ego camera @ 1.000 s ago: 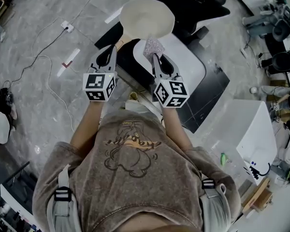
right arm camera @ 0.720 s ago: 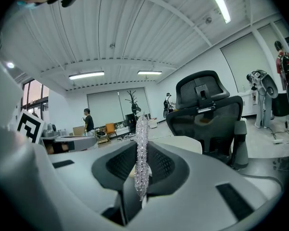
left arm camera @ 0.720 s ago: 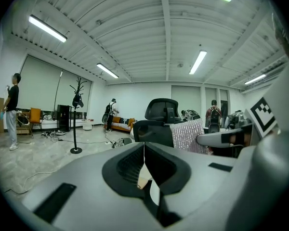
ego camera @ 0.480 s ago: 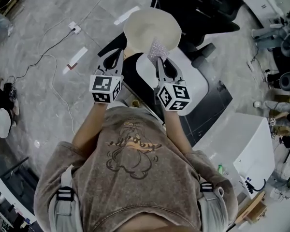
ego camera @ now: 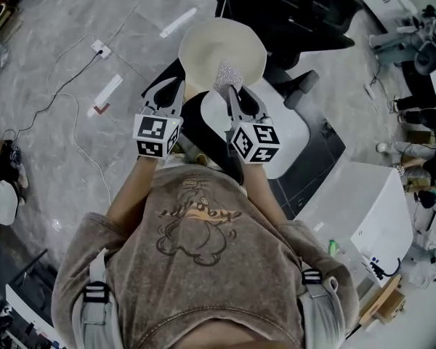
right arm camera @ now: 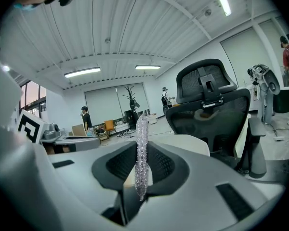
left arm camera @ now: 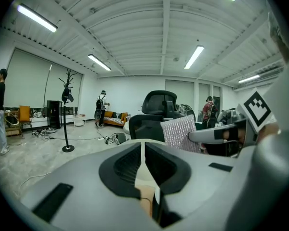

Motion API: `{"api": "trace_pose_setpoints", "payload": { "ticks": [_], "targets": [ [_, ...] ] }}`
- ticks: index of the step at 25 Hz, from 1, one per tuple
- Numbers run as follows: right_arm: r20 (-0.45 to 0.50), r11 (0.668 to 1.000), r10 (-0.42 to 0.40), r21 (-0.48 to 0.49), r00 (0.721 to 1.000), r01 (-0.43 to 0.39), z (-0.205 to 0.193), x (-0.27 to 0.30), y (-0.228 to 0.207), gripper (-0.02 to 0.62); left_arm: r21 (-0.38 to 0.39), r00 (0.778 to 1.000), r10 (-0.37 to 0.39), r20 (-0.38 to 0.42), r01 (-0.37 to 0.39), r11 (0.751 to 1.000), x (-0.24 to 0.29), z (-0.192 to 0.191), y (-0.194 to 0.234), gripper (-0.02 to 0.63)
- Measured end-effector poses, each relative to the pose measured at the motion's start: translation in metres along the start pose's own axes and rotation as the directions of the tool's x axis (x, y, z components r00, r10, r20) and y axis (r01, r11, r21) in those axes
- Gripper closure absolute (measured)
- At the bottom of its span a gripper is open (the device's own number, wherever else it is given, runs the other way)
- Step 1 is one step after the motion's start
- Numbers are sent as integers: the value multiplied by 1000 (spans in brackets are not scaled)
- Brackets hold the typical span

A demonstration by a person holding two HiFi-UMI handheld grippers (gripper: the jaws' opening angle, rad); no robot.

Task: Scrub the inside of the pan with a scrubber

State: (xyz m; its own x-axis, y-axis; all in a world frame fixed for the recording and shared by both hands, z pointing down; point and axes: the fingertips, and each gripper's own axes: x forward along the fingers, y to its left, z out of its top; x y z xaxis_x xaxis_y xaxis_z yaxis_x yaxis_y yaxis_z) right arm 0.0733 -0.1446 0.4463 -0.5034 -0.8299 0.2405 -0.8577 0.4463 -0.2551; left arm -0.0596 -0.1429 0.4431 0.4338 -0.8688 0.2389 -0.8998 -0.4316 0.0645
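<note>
A white, round-cornered desk (ego camera: 287,133) is standing over a dark panel (ego camera: 316,151) on the grey marbled floor (ego camera: 51,166). A black office chair (ego camera: 298,13) is sitting on the floor just beyond it. Out on the open floor a white power strip (ego camera: 99,47) is lying with a thin cable (ego camera: 74,121) trailing near it, a far tape strip (ego camera: 178,22) and a near tape strip (ego camera: 105,95) are lying flat, and a white cabinet (ego camera: 363,213) is standing off to one side.
</note>
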Motion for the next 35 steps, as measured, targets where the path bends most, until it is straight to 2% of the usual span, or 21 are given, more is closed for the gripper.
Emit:
{"api": "trace_pose_setpoints", "payload": {
  "ticks": [3, 5, 12, 15, 19, 23, 29, 35],
  "targets": [
    [2, 1000, 0, -13, 1000, 0, 4, 10, -3, 515, -5, 1000, -9, -10, 9, 1000, 12, -1, 7, 584],
    [-1, 1000, -5, -15, 1000, 5, 5, 14, -6, 515, -17, 1000, -17, -24, 17, 1000, 19, -5, 8, 548],
    [-10, 1000, -3, -12, 1000, 3, 3, 28, -3, 515, -66, 990, -89, -112, 82, 994, 38, -28, 10, 225],
    [-2, 1000, -8, -5, 1000, 8, 4, 33, -8, 515, -53, 970, -143, -196, 135, 989, 47, -45, 5, 198],
    [5, 1000, -20, 9, 1000, 20, 6, 34, -16, 515, -59, 927, -207, -313, 198, 978, 54, -67, -8, 198],
    [4, 1000, -25, 14, 1000, 25, 6, 33, -18, 515, -45, 878, -231, -420, 234, 971, 55, -91, -16, 198],
    [-6, 1000, -23, 16, 1000, 23, 4, 36, -22, 515, -40, 800, -230, -553, 250, 967, 61, -124, -15, 199],
    [-6, 1000, -21, 19, 1000, 21, 2, 35, -23, 515, -70, 728, -242, -642, 259, 963, 62, -147, -12, 201]
  ]
}}
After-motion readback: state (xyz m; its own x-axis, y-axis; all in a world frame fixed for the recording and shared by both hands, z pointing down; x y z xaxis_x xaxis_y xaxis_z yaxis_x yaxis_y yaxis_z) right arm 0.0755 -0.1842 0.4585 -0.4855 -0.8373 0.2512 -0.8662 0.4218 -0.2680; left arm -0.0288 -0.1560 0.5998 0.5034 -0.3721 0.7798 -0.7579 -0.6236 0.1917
